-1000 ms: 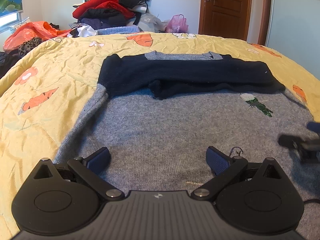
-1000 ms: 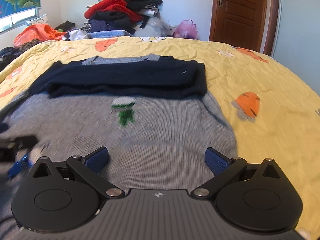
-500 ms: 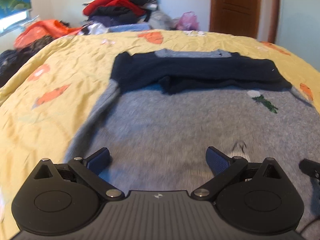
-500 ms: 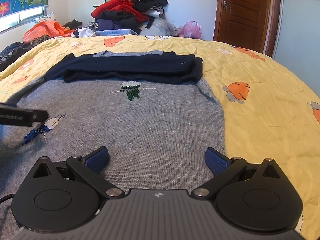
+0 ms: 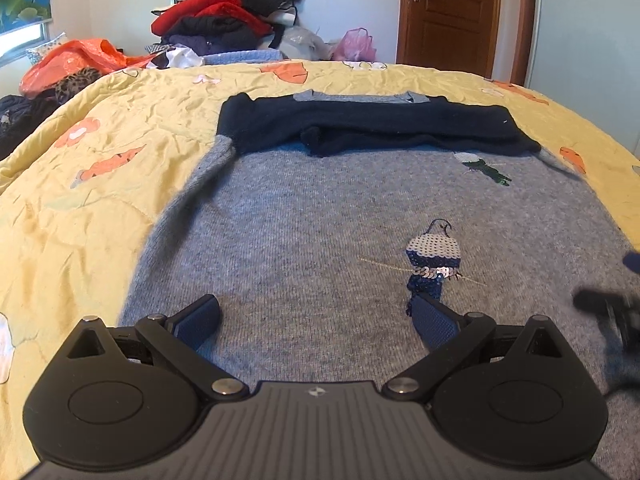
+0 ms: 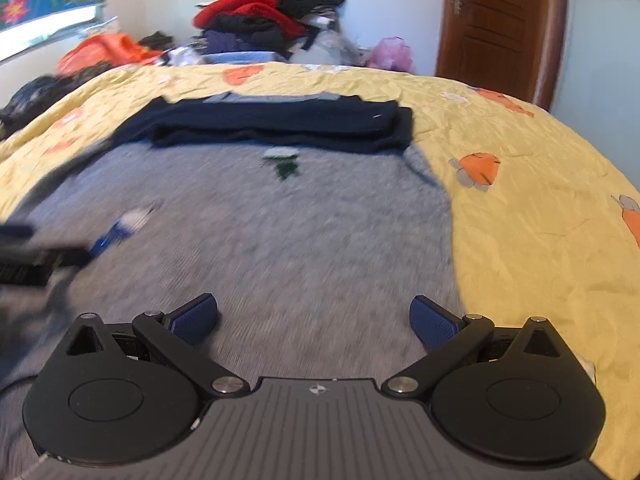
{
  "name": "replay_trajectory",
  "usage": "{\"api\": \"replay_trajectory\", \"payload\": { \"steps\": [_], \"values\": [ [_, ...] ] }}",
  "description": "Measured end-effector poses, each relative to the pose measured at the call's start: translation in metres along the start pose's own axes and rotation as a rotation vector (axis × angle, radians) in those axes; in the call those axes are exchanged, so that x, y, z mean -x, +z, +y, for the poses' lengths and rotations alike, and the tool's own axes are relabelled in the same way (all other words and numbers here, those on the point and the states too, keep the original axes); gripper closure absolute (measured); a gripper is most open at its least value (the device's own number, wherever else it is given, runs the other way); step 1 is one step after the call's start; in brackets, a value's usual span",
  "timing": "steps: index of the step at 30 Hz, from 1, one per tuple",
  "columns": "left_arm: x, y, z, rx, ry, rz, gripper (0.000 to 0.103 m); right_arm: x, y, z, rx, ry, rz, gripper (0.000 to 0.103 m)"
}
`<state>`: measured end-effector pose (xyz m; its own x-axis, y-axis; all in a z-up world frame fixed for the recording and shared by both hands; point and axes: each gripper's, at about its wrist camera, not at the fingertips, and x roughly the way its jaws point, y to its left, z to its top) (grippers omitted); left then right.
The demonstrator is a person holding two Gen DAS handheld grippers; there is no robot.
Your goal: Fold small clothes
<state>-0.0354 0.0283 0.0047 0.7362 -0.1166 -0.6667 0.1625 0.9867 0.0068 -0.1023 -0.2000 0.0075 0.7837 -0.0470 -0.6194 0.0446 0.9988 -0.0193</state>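
A grey knitted sweater (image 5: pixel 320 216) (image 6: pixel 280 232) lies flat on the yellow bedspread, its navy sleeves (image 5: pixel 372 128) (image 6: pixel 280 124) folded across the chest at the far end. A sequin motif (image 5: pixel 434 264) decorates its front. My left gripper (image 5: pixel 316 322) hovers open over the sweater's near left part, nothing between its blue pads. My right gripper (image 6: pixel 314 320) is open over the near right part, close to the hem edge. Each gripper shows as a dark blur at the other view's side.
The yellow bedspread (image 5: pixel 100 184) (image 6: pixel 540 208) with orange prints extends on both sides. A heap of clothes (image 5: pixel 228 16) and an orange bag (image 5: pixel 76 56) sit beyond the far edge. A wooden door (image 5: pixel 448 12) stands at the back right.
Both grippers have shifted over the sweater and stay open; the right view is now motion-blurred, and the left view sits closer to the sequin motif.
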Motion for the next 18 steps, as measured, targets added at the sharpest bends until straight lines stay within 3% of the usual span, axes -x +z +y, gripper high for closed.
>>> {"api": "replay_trajectory", "payload": {
  "steps": [7,18],
  "values": [
    [0.000,0.000,-0.001,0.001,0.002,-0.001,0.000,0.017,-0.013,0.000,0.009,0.014,0.001,0.000],
    [0.001,-0.001,-0.001,0.002,0.004,-0.002,0.000,0.048,-0.036,0.006,0.130,0.067,-0.018,0.001]
  ]
}}
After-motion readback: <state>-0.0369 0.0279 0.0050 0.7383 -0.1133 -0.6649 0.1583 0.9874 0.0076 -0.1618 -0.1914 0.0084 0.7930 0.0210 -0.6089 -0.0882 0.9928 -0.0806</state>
